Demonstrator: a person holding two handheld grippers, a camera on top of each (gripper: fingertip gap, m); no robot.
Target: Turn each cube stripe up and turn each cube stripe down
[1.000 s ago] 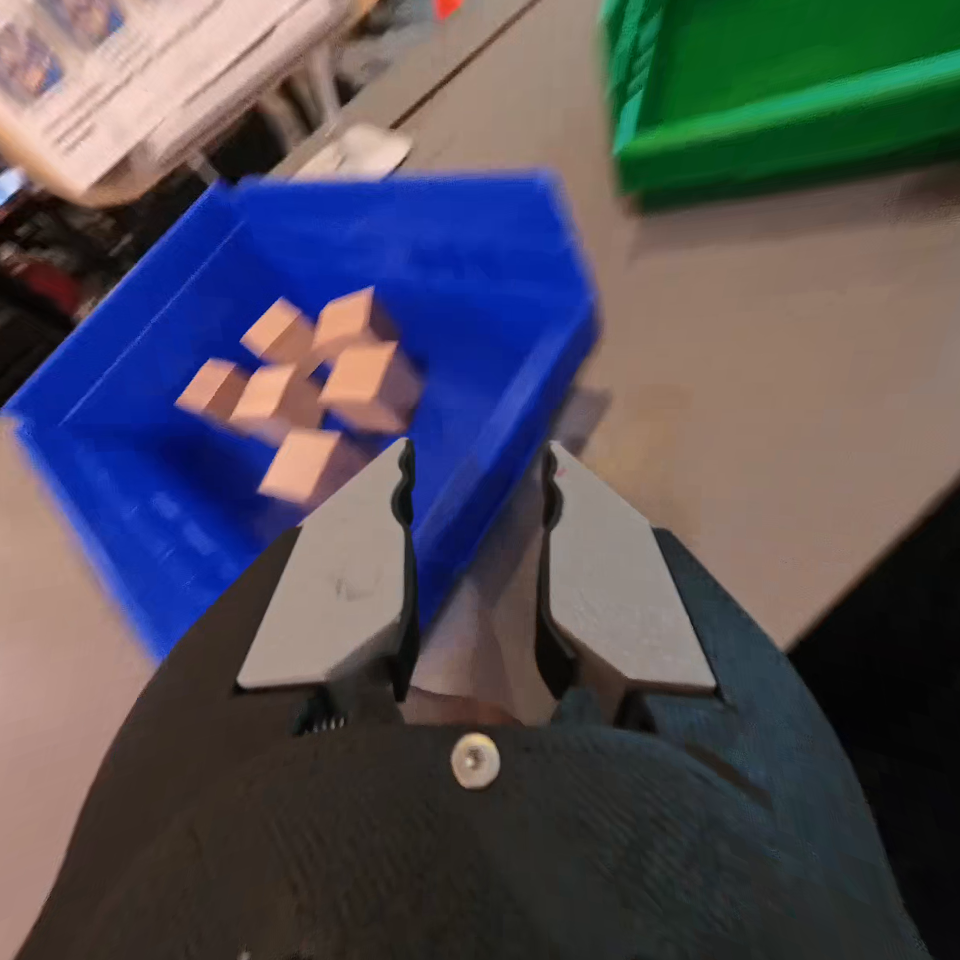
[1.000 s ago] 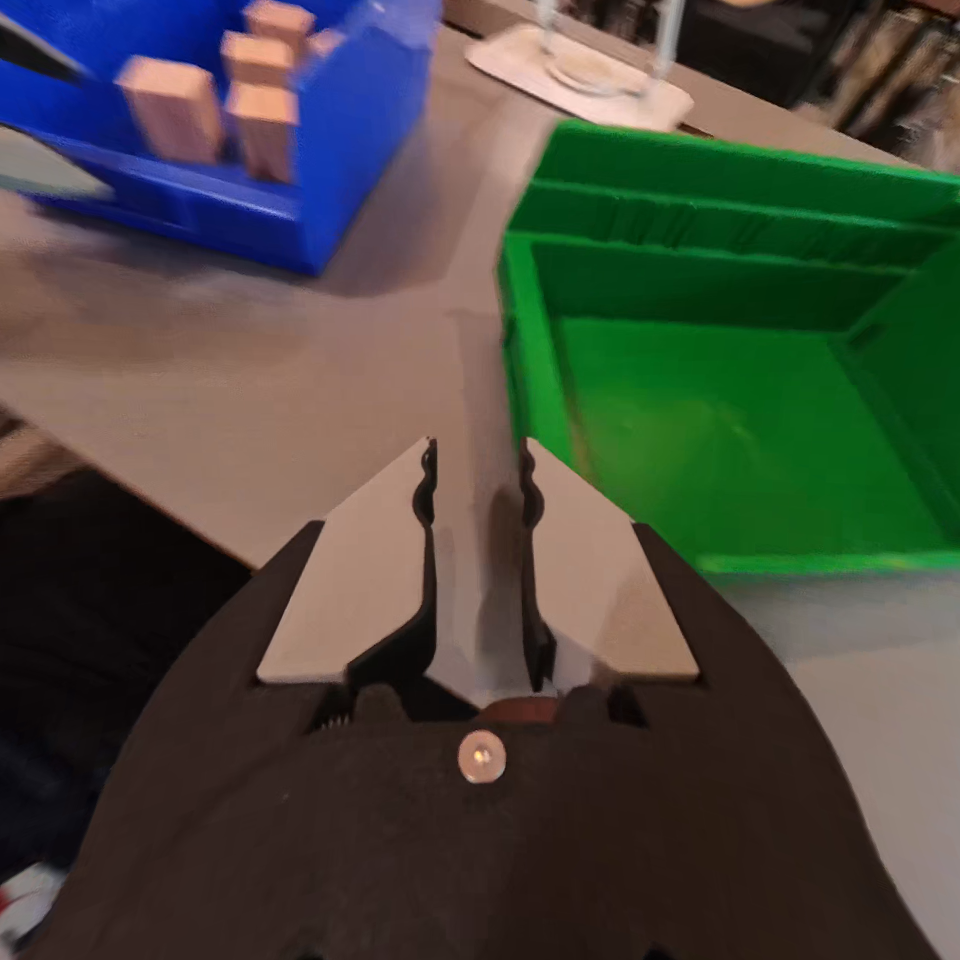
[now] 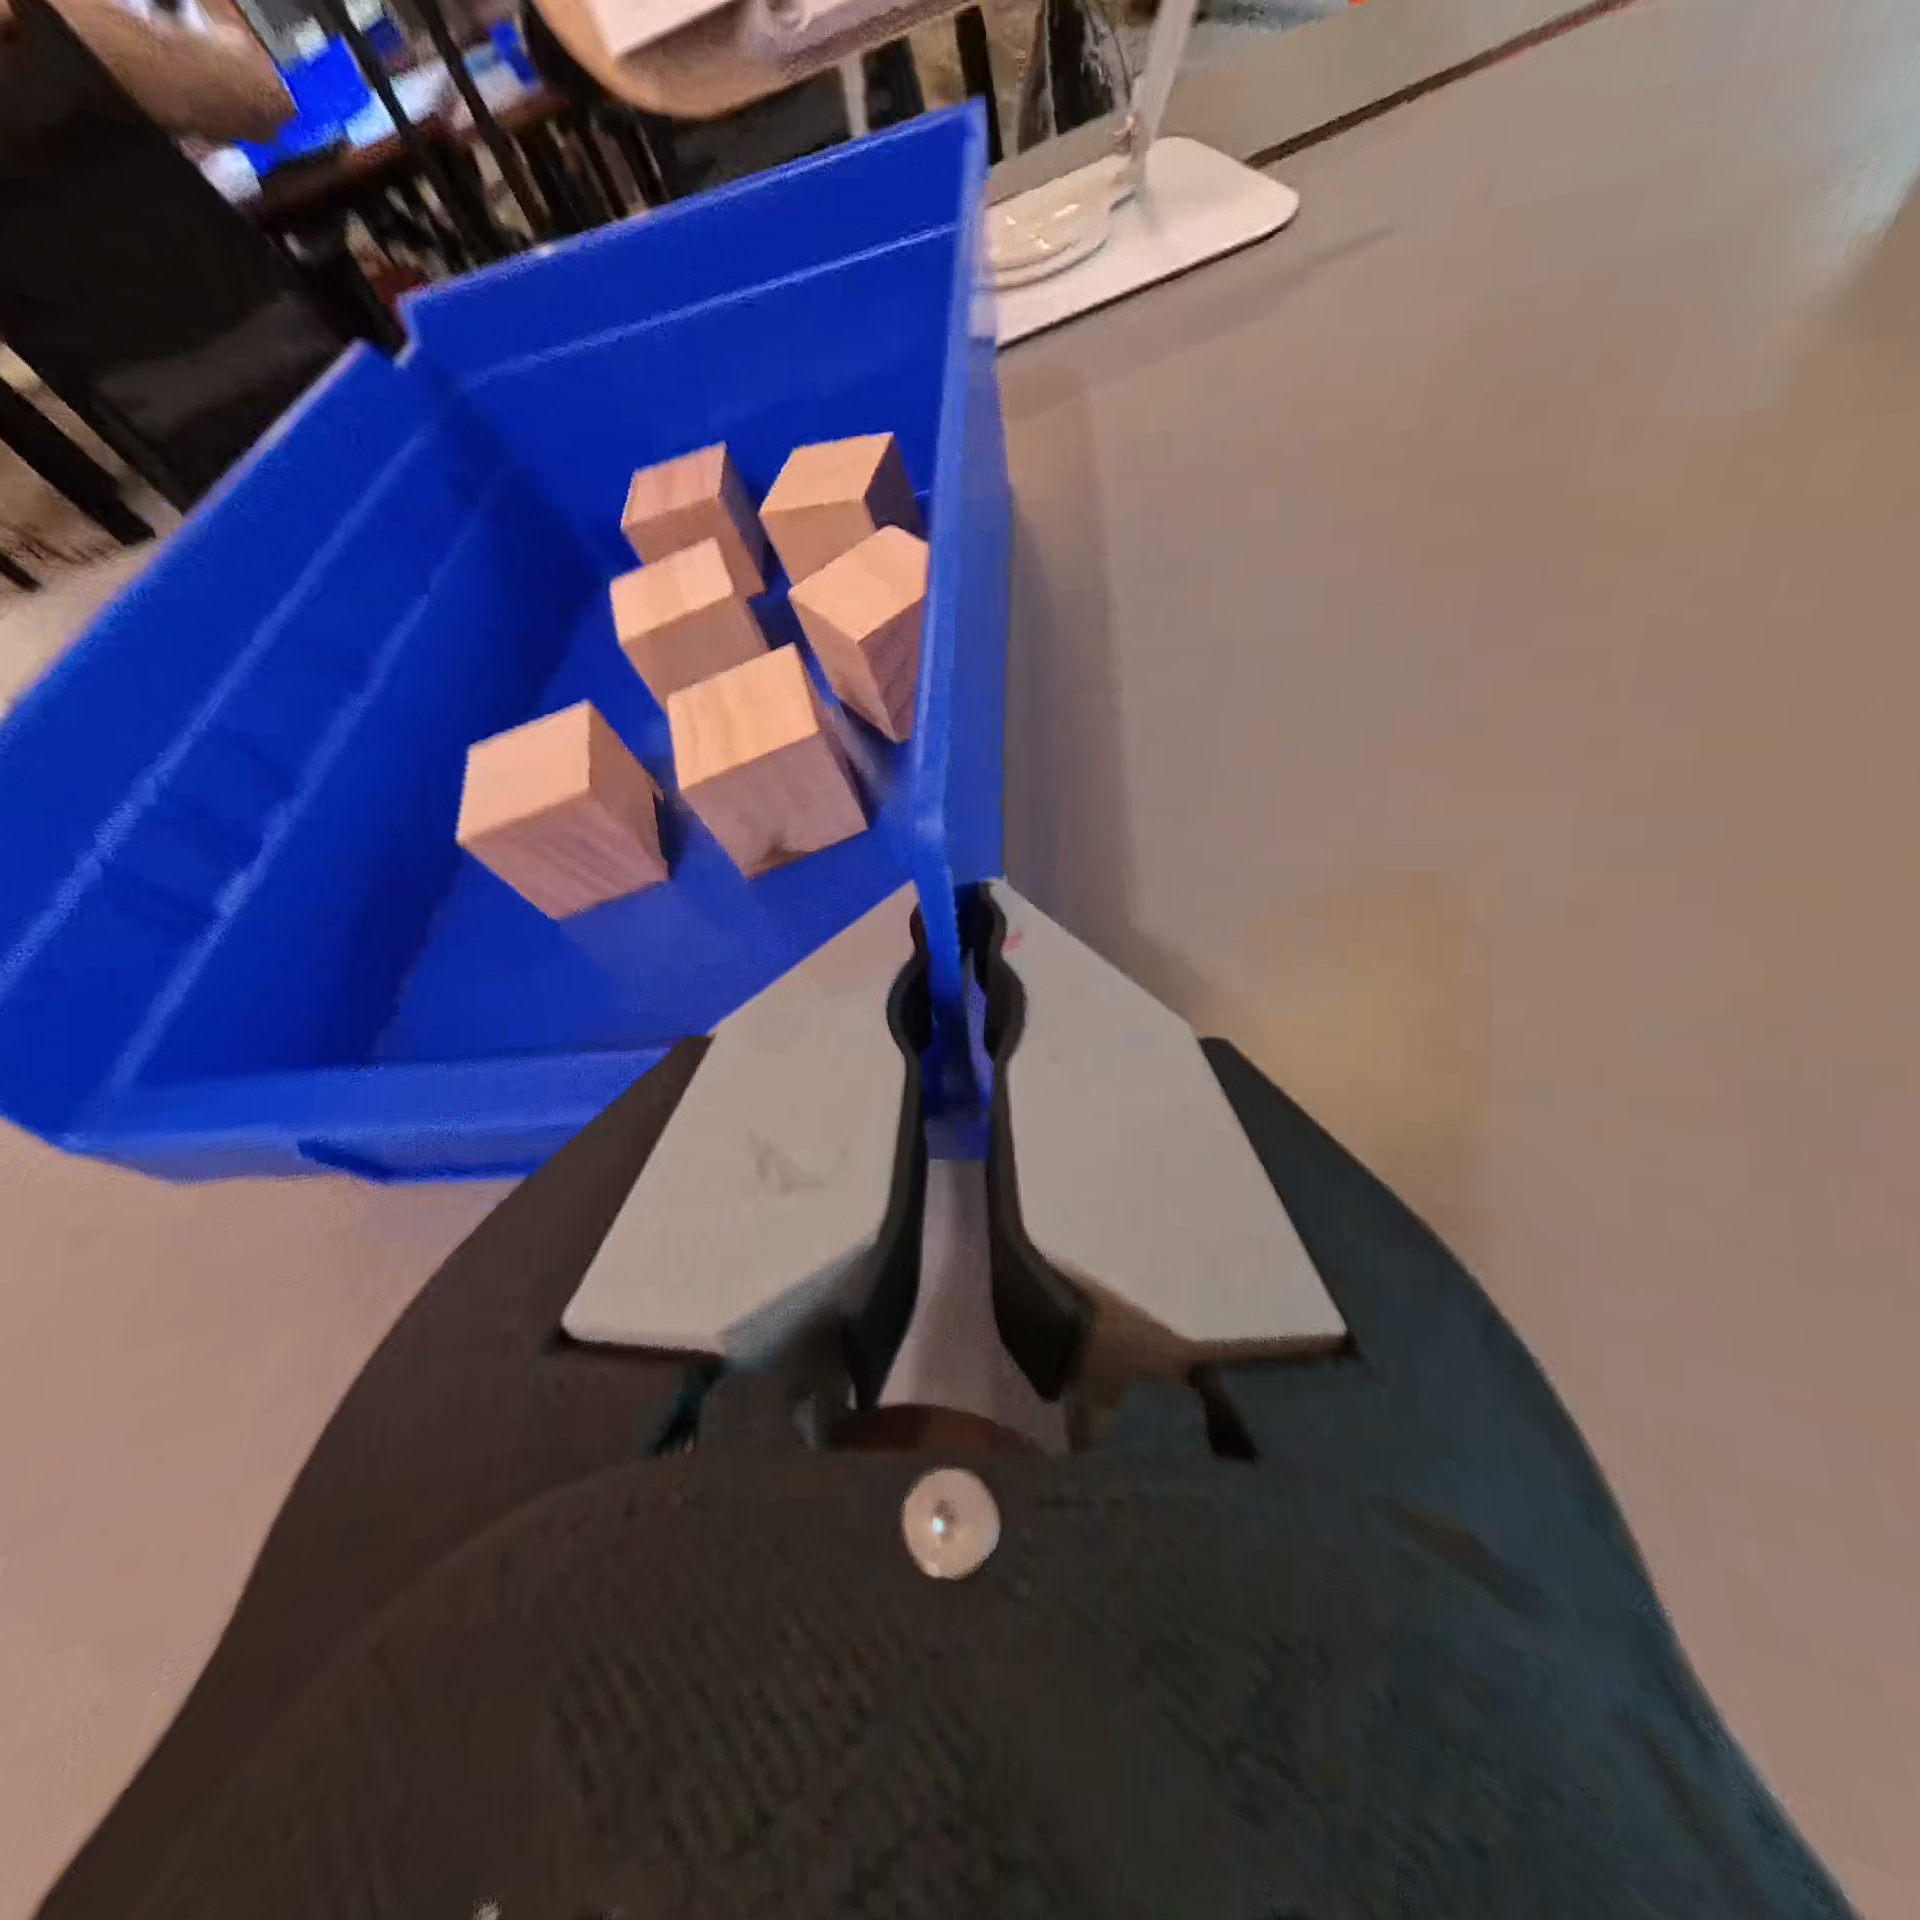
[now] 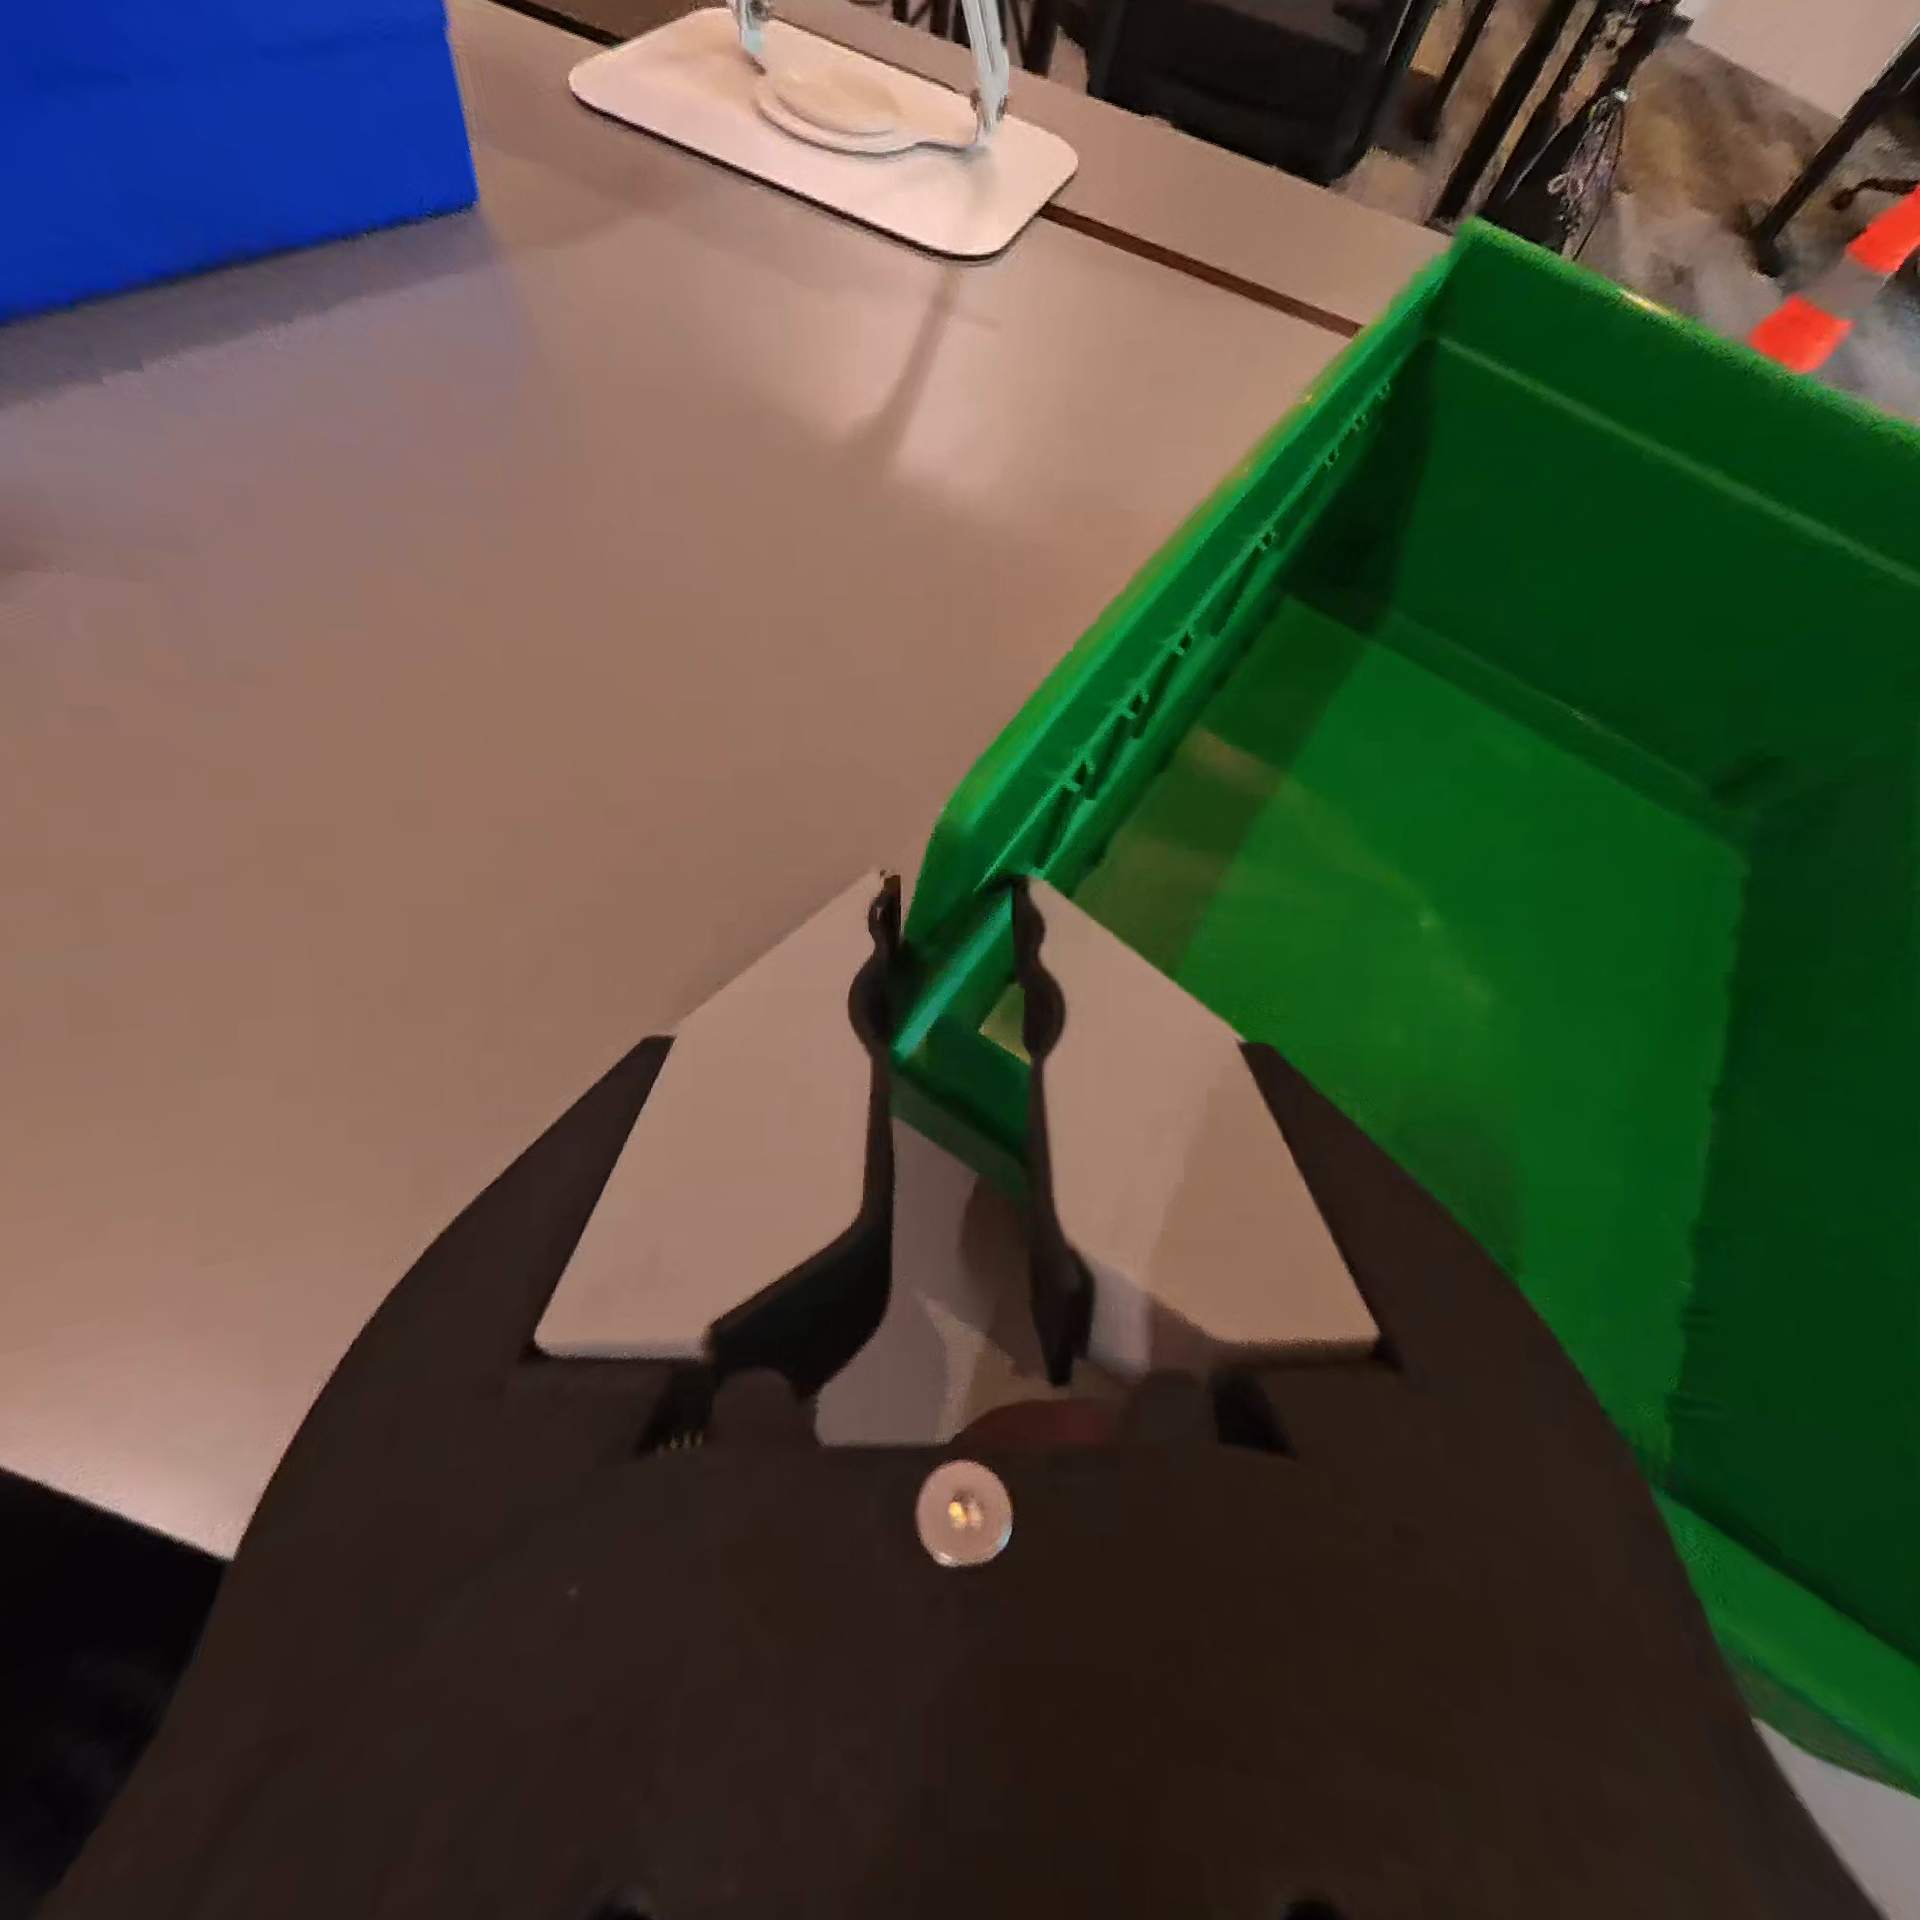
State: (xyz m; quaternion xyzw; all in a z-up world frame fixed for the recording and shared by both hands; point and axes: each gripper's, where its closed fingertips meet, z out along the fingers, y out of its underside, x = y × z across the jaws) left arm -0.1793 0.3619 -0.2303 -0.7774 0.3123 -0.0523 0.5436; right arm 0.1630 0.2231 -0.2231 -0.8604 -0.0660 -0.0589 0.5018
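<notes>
My left gripper (image 3: 954, 940) is clamped on the right side wall of the blue bin (image 3: 260, 790), near its front corner, with one finger inside the wall and one outside. Six wooden cubes (image 3: 764, 753) sit clustered on the bin floor against that same wall; I can't make out any stripe on them. My right gripper (image 4: 951, 920) is clenched on the near left corner of the green bin (image 4: 1558, 665), pinching its rim. Both bins rest on the grey-brown bench (image 4: 520, 623), well apart, and a white stand base (image 4: 831, 145) lies beyond them.
</notes>
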